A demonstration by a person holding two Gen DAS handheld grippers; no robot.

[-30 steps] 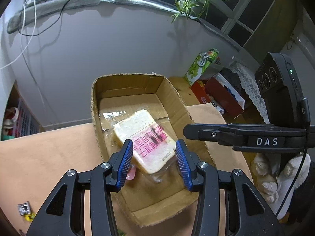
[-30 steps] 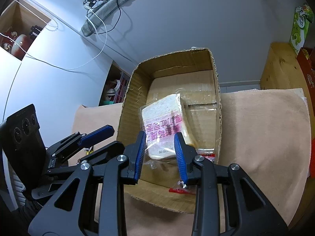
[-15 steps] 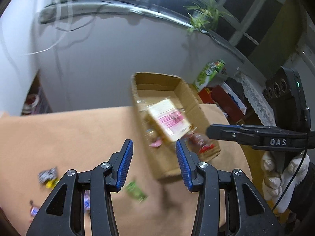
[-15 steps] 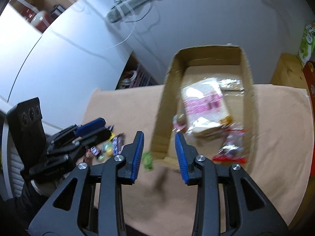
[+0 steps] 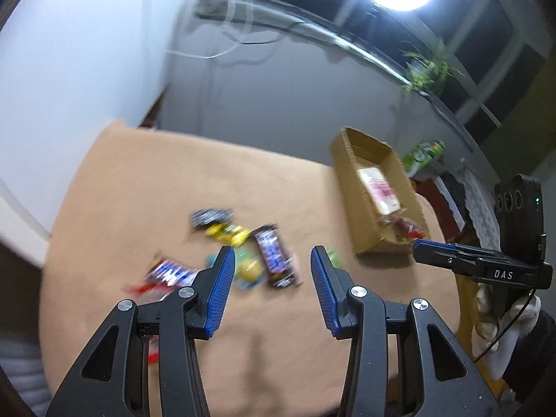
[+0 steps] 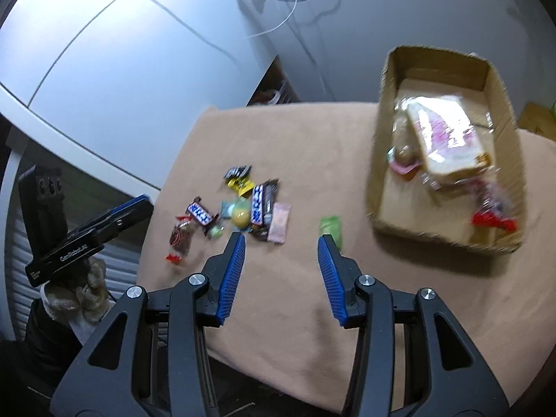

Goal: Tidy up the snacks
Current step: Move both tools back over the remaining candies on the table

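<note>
Tan-covered bench (image 6: pixel 312 160) carrying loose wrapped snacks (image 6: pixel 257 205) just ahead of empty, parted right tongs (image 6: pixel 281 243), jaws just widening; left tongs (image 5: pixel 269 255) also gaping empty; brown cardboard box (image 6: pixel 378 160) waiting rightward as collecting bin.

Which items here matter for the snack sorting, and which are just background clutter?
Job:
cardboard box
bagged bread in the box
loose snack pile on the table
green packet lying apart from the pile

Clutter:
potted plant on the ledge
green carton behind the box
white cables on the wall
</note>
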